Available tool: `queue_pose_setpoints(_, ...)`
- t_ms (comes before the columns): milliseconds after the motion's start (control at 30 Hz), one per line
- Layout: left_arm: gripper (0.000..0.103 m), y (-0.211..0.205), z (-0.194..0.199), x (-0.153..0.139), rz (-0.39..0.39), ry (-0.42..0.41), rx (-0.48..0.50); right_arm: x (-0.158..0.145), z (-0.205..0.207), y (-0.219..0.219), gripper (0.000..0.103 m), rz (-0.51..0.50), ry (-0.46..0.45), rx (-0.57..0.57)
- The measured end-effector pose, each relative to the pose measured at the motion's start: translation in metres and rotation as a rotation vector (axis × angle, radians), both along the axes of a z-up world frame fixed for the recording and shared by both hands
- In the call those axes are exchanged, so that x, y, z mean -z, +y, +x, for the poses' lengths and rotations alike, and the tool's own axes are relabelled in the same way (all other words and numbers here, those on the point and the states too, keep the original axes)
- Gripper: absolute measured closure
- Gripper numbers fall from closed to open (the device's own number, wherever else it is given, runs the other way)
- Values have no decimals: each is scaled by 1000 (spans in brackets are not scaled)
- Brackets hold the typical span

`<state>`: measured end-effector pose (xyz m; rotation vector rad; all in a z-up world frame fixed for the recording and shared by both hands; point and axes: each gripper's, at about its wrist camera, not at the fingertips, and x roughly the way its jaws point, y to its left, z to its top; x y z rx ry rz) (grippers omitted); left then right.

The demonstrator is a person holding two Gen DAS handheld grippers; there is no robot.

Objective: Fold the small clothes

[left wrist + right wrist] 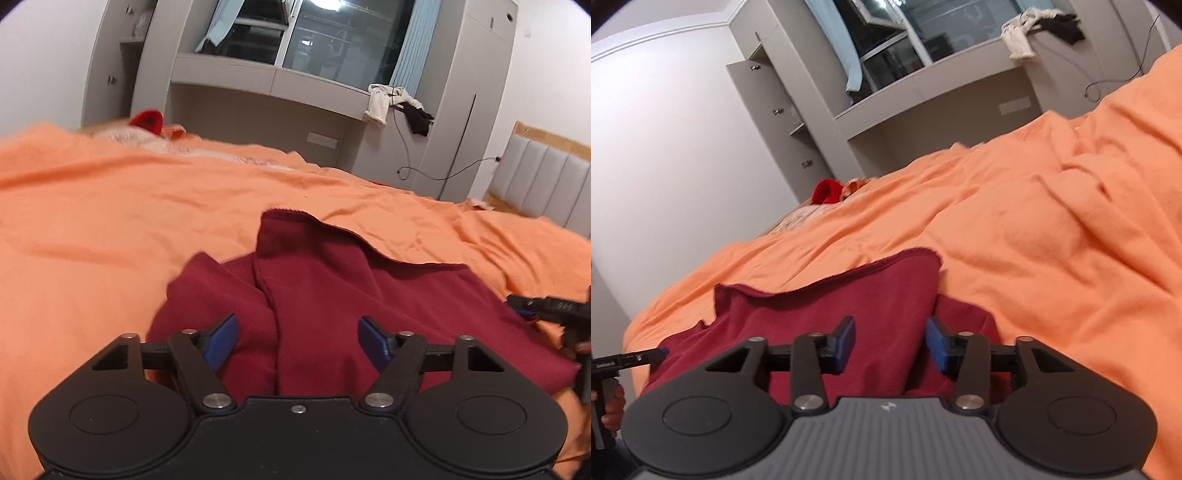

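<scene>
A dark red garment (332, 295) lies crumpled on the orange bedspread (110, 221), one flap folded over its middle. My left gripper (298, 345) sits low over its near edge, blue pads wide apart, with cloth lying between them but not pinched. A finger of the other gripper (517, 302) shows at the garment's right edge. In the right wrist view the same garment (812, 314) fills the foreground. My right gripper (891, 341) straddles a raised fold of it, jaws apart, with no pinch visible. A person's hand (611, 406) holds the left gripper's handle at the left.
A bright red item (147, 120) lies at the bed's far edge. Beyond it stand grey cabinets and a window ledge with clothes (384, 99) draped on it and a cable hanging down. A padded headboard (546, 184) is at the right. The bedspread (1034, 240) is rumpled.
</scene>
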<state>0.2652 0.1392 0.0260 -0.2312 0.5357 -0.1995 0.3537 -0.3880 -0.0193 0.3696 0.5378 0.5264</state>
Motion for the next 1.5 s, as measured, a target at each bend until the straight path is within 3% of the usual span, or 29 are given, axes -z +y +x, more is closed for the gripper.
queue_pose_setpoints(167, 55, 3, 0, 7, -78, 50, 24, 0, -3, 9, 47, -28, 7, -9)
queue_pose_setpoints(200, 71, 0, 2, 8, -74, 60, 28, 0, -3, 11, 49, -40, 6, -2)
queue_pose_setpoints(233, 92, -2, 3, 10, -72, 69, 26, 1, -4, 14, 60, -53, 7, 6)
queue_pose_setpoints(267, 97, -4, 3, 11, -71, 70, 18, 1, -4, 16, 74, -67, 6, 16)
queue_pose_setpoints(333, 97, -6, 1, 10, -78, 48, -7, 0, -6, 18, 87, -89, -4, 46)
queue_pose_setpoints(433, 97, -10, -11, 6, -70, 1, -71, -5, -10, 17, 94, -86, -37, 72)
queue_pose_setpoints(600, 98, -12, -38, 4, -93, -35, -144, -10, -19, 22, 95, -124, -52, 91)
queue_pose_setpoints(733, 97, -14, -38, 13, -80, 25, -169, -5, -19, 24, 95, -166, -22, 95)
queue_pose_setpoints(867, 97, -15, -36, 14, -71, 26, -168, -4, -21, 23, 93, -176, -18, 99)
queue_pose_setpoints(933, 93, -16, -35, 14, -61, 24, -167, -5, -22, 21, 89, -184, -24, 106)
queue_pose_setpoints(1100, 79, -12, -39, 16, -61, 14, -173, -6, -30, 26, 64, -266, -55, 128)
queue_pose_setpoints(1167, 76, -11, -40, 16, -69, 7, -177, -7, -33, 29, 48, -298, -74, 130)
queue_pose_setpoints(1267, 58, -9, -45, 14, -82, -22, -187, -9, -38, 32, 36, -334, -103, 139)
queue_pose_setpoints(1333, 32, -6, -49, 10, -74, -58, -242, -10, -40, 33, 33, -340, -116, 142)
queue_pose_setpoints(1467, 23, 6, -54, 5, -93, -91, -315, -11, -42, 28, 22, -327, -126, 151)
queue_pose_setpoints(1500, 15, 10, -54, 5, -99, -92, -340, -11, -42, 28, 20, -323, -129, 155)
